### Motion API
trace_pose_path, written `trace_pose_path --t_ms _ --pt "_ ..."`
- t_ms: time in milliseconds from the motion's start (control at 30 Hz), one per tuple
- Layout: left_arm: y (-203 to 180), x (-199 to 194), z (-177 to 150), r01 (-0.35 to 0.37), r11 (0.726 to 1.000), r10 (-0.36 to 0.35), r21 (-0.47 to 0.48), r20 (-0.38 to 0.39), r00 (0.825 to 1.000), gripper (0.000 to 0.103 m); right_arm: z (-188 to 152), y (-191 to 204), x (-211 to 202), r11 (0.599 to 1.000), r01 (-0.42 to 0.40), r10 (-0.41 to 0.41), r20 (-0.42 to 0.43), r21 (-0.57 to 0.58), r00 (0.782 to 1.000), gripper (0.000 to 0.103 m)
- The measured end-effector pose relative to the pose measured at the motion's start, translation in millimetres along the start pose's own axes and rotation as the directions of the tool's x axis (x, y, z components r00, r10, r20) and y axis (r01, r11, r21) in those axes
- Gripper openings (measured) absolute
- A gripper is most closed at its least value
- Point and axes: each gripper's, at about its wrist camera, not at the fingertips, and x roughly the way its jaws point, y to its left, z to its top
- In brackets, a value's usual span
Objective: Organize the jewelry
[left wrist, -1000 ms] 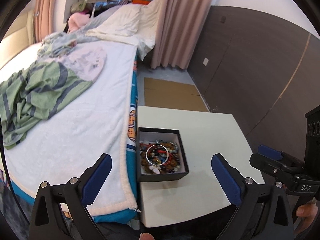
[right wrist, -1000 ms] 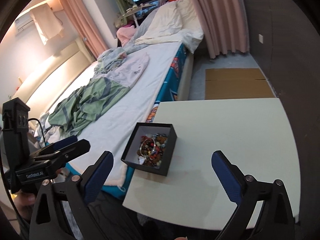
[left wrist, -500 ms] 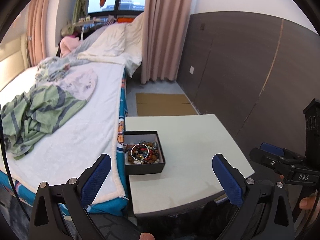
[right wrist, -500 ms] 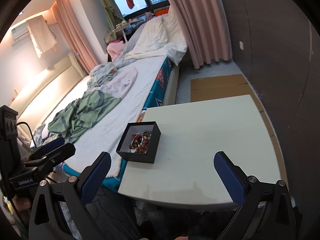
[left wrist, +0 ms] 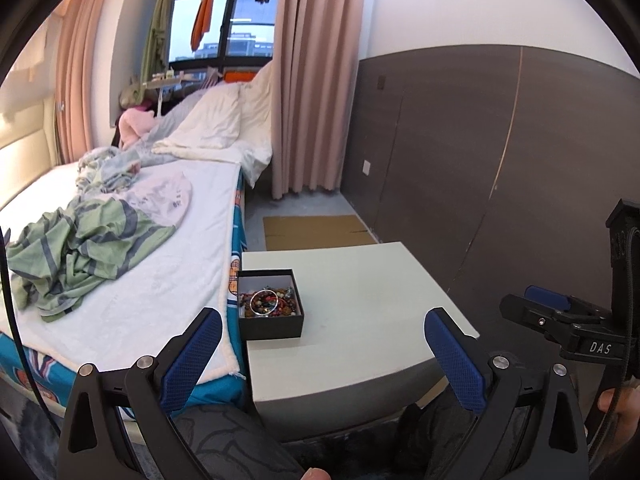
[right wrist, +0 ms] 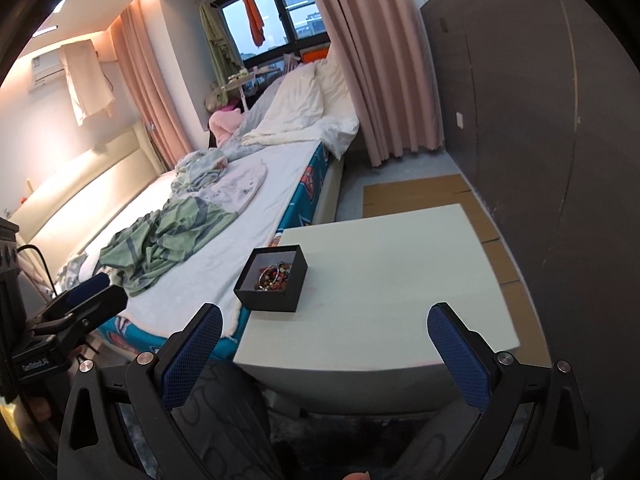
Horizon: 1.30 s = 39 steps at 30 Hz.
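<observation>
A small black box (left wrist: 271, 322) stands at the left edge of a white table (left wrist: 360, 304), against the bed. It holds a heap of beaded jewelry (left wrist: 269, 302) with a silver ring-shaped bangle on top. It also shows in the right wrist view (right wrist: 272, 294). My left gripper (left wrist: 320, 350) is open and empty, held back from the table's near edge. My right gripper (right wrist: 324, 348) is open and empty too, also short of the table. The right gripper shows at the right of the left wrist view (left wrist: 560, 320).
A bed (left wrist: 132, 280) with a white cover and a rumpled green striped blanket (left wrist: 76, 248) runs along the table's left side. A dark panelled wall (left wrist: 500, 184) stands to the right. Flat cardboard (left wrist: 316, 232) lies on the floor beyond the table.
Both grippers have pulled back and up from the table; the box and table look smaller and farther away. Both stay open. The box has not moved.
</observation>
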Motion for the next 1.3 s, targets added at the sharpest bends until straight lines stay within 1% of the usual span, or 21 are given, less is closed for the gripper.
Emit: trace_pose_path --t_ms 333,600,1300 --pt "-16.1 -43.7 -20.5 -0.005 1.0 0.003 0.03 0.064 0.998 0.101 -26.8 9.4 -48.2 0.999 0.019 -0.018 0.046 -0.029 0.999 0.103" --pt "-17.1 -61.9 -30.5 -0.024 0.999 0.021 0.026 0.104 0.994 0.101 -42.6 19.1 -67.3 0.997 0.025 -0.02 0.077 -0.066 0.997 0.103" --pt "-18.3 -62.7 -38.0 -0.028 0.999 0.023 0.038 0.107 0.994 0.102 -45.3 16.7 -61.8 0.998 0.007 -0.002 0.077 -0.056 0.997 0.103"
